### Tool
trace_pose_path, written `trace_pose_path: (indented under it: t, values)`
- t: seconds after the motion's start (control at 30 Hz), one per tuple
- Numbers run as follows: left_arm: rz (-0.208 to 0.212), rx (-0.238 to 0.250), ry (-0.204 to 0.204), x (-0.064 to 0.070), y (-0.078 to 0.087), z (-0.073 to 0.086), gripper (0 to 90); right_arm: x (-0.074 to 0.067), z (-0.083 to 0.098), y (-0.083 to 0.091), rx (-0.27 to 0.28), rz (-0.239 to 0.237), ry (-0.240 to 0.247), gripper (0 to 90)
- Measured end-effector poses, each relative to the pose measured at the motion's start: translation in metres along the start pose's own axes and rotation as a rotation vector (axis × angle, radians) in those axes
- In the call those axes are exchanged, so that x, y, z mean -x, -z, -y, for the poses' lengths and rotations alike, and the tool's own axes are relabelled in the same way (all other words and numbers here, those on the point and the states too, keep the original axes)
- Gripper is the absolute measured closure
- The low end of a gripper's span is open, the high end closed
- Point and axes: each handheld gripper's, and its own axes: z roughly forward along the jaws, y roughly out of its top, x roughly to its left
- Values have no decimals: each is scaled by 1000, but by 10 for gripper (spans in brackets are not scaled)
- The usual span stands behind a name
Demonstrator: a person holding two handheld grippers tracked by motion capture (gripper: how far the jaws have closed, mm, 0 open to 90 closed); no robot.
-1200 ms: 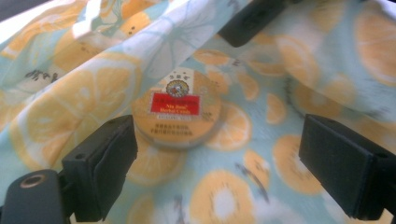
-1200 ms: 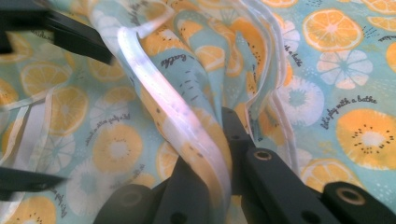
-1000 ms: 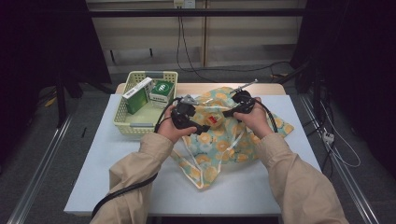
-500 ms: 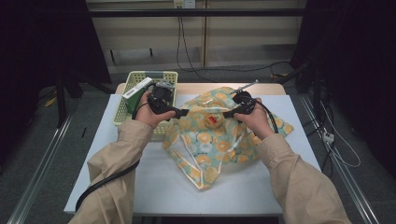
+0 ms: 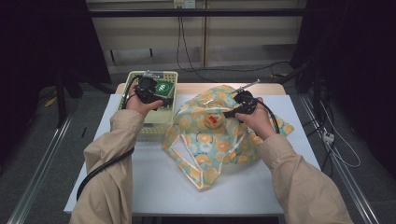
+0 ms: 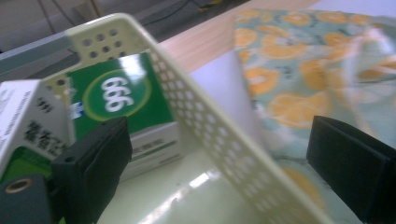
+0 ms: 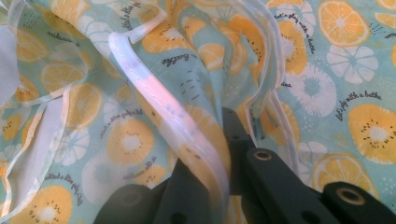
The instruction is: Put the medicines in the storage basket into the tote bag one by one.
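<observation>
1. Left gripper view: the left gripper [image 6: 224, 158] has its two black jaws wide apart, with nothing pinched between them. The side wall of the pale yellow basket [image 6: 196, 107] runs right through the gap, and the pads do not press on it.
2. One jaw is inside the basket, close to a green box [image 6: 116, 100] with a white ring and numbers on it. Beside that is a white and green box [image 6: 28, 126] with dark print.
3. The other jaw hangs outside the basket, over the orange-print bag [image 6: 299, 79].
4. Right gripper view: the right gripper [image 7: 224, 140] has its jaws squeezed together on a fold of the bag [image 7: 154, 135]. A clear, shiny edge strip of the bag [image 7: 163, 107] runs down between the jaws.
5. High view: the left gripper [image 5: 148, 88] is over the basket [image 5: 159, 123] at the far left part of the white table [image 5: 154, 182]. The green box [image 5: 164, 87] is in the far end of the basket; the near end looks bare.
6. The right gripper [image 5: 233, 109] holds the bag [image 5: 210, 149] near its far top edge. The bag lies in the middle of the table, just beside the basket, and its mouth looks lifted open.
7. Something small and red [image 5: 212, 120] sits in the bag's mouth. I cannot tell what it is.
8. Both sleeves are tan, and a black cable trails from each gripper.
</observation>
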Motion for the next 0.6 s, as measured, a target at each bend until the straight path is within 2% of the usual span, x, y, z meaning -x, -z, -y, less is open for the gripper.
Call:
trace_pose_path:
  t: [0.13, 0.23, 0.3, 0.37, 0.43, 0.6]
  values:
    - [-60, -21, 20, -12, -11, 5, 65, 1, 0, 0, 3, -5, -8, 900]
    - [-79, -26, 50, -19, -21, 7, 64, 2, 1, -1, 0, -8, -8, 900]
    - [-102, -45, 45, -22, -27, 8, 64, 2, 0, -2, -1, -13, -9, 900]
    - [-112, -44, 64, -24, -34, 9, 64, 2, 0, -3, -2, -18, -8, 900]
    - [-114, -41, 64, -26, -39, 8, 64, 3, 0, -5, 0, -21, -10, 900]
    - [-175, -58, 70, -30, -48, 6, 41, 6, 1, -7, -5, -28, -15, 900]
